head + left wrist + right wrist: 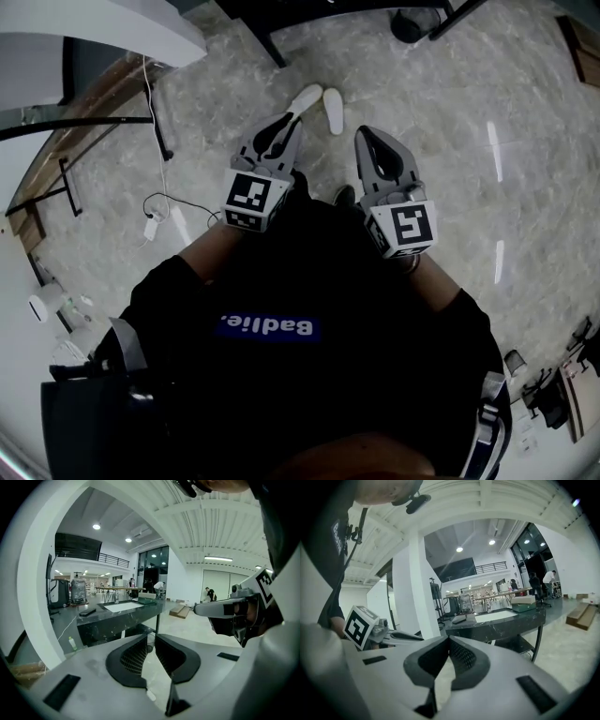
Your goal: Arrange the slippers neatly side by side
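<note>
Two white slippers (306, 97) (334, 110) lie on the pale stone floor ahead of me, close at their far ends and splayed apart at the near ends. Both grippers hover above the floor just short of them. My left gripper (291, 120) points at the left slipper; in the left gripper view its jaws (152, 637) stand a narrow gap apart with nothing between them. My right gripper (364, 131) is to the right, and its tips (449, 638) meet, empty. Neither gripper view shows the slippers; each shows the other gripper beside it.
A dark marble-topped table (117, 616) stands ahead, its legs (272, 42) just beyond the slippers. A cable and white charger (150, 225) lie on the floor at the left, near a black frame (56, 178). My dark shoe (345, 195) shows below the grippers.
</note>
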Motion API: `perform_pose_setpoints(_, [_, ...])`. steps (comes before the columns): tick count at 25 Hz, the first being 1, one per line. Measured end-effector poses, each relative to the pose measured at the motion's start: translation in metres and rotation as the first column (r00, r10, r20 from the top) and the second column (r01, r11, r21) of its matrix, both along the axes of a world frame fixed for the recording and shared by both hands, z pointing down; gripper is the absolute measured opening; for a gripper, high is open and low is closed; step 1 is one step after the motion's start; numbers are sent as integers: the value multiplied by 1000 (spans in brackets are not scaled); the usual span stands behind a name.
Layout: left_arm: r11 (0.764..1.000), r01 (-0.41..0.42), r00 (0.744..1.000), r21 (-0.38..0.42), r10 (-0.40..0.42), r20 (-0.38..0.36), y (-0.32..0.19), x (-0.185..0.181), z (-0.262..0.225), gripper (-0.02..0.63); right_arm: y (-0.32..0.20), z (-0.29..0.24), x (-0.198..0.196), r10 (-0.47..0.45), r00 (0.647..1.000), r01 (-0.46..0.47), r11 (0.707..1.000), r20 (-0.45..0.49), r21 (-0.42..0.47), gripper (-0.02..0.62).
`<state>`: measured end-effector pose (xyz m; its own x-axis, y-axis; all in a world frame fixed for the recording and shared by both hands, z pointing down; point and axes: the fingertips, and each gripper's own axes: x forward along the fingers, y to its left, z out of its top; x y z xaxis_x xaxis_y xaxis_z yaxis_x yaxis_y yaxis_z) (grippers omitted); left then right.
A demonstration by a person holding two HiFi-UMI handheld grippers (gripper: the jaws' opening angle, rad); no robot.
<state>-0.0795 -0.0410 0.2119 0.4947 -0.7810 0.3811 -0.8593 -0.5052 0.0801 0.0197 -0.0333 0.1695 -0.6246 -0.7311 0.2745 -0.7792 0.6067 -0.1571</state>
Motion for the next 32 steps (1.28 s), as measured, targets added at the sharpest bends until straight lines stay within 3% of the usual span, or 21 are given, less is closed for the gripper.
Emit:
perform_pose_setpoints(5, [997, -64, 996, -33, 66, 53, -40, -30, 41, 31, -29, 25, -21, 81, 997, -81, 996, -7, -43, -2])
perform_pose_setpoints(13, [986, -119, 991, -113, 126, 51, -96, -47, 126, 60, -65, 81, -28, 170, 984, -175, 979, -53, -108, -2])
perform_pose_setpoints(23, [971, -116, 986, -209, 137, 92, -132, -39, 280, 112, -106, 181, -25, 142, 986, -154, 976, -86, -155, -2])
perform_pose_setpoints(32, [964, -44, 981, -264, 91, 169, -156, -48, 446, 130, -112, 297, -29, 55, 995, -71, 974, -77, -214, -2])
